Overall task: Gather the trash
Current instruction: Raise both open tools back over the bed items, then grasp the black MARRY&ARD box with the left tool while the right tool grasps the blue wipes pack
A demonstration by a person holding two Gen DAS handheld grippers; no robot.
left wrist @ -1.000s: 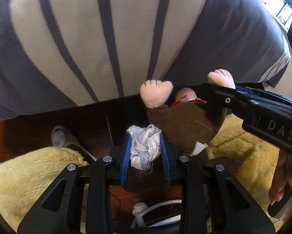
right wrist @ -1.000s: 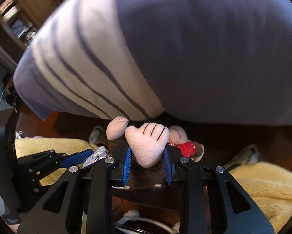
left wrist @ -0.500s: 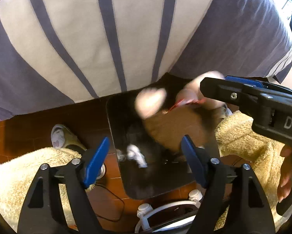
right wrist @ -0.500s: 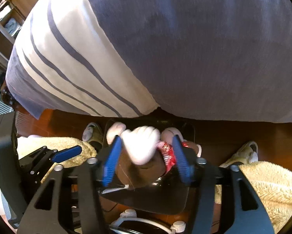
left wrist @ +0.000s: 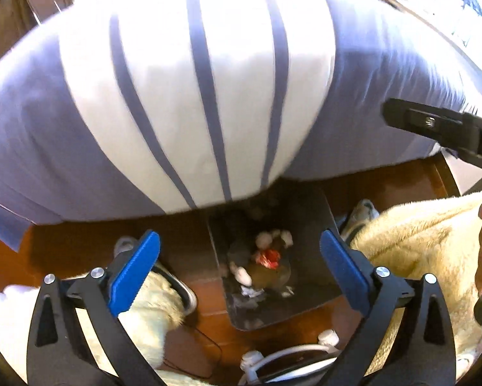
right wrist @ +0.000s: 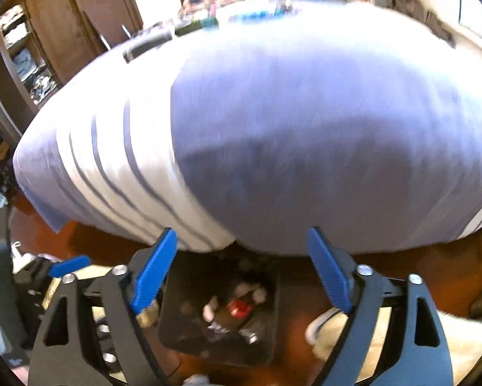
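Note:
A black bin (left wrist: 318, 225) stands on the wooden floor beside the bed; it also shows in the right wrist view (right wrist: 266, 337). Inside lie a brown plush toy (left wrist: 266, 271) with pale paws and a red bit, and small white trash scraps (left wrist: 250, 291). The toy also shows, blurred, in the right wrist view (right wrist: 237, 305). My left gripper (left wrist: 237, 276) is open and empty, raised above the bin. My right gripper (right wrist: 241, 280) is open and empty above the bin too; its black arm (left wrist: 440, 128) crosses the right of the left wrist view.
A bed with a purple and white striped cover (left wrist: 208, 96) fills the upper view. Cream fuzzy sleeves (left wrist: 418, 241) and shoes (left wrist: 363, 212) flank the bin. White cables (left wrist: 289, 350) lie on the floor. A wooden wardrobe (right wrist: 47, 32) stands at the back left.
Both grippers opened and dropped their loads, the white wad and the plush toy, into the bin. Both then rose and pulled back from it.

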